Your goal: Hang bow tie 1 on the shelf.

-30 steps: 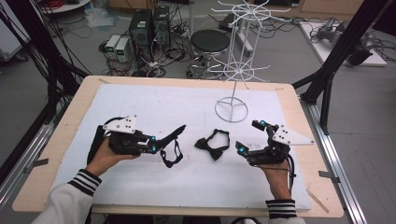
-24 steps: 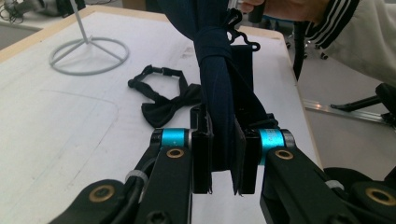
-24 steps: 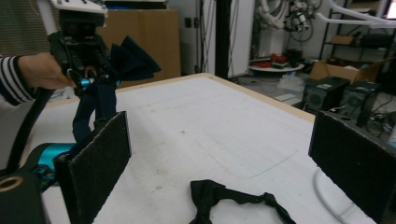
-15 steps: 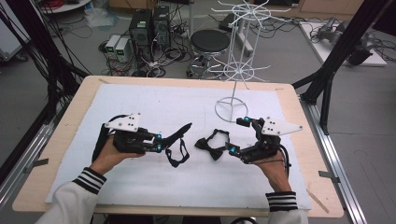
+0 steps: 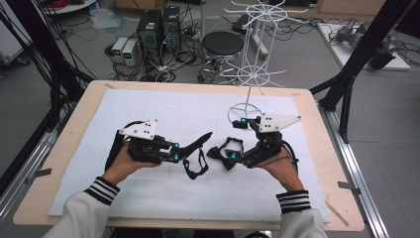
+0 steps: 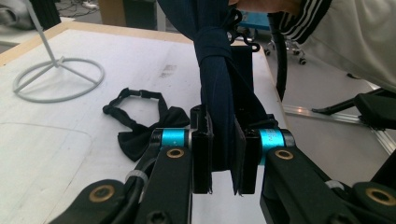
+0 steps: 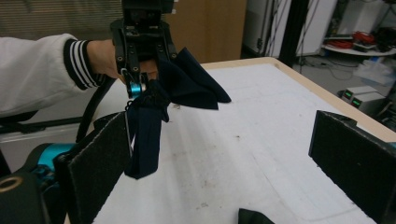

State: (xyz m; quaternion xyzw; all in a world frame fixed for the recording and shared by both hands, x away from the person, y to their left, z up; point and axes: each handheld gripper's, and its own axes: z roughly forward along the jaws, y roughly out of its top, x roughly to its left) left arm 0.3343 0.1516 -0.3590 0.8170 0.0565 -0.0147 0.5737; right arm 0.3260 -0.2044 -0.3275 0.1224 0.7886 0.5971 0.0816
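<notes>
Cables, computer boxes and a round stool crowd the floor behind a wooden desk covered by a white mat. On the mat's far side stands a white wire rack, probably the place where the bow ties are meant to hang; no container is on the desk. The left gripper is clamped on a navy bow tie, holding it lifted off the mat with its strap dangling, apparently to present it to the other hand. The right gripper stands wide, its jaws far apart and holding nothing, turned toward the navy tie. A black bow tie lies flat on the mat beneath the right gripper, untouched.
</notes>
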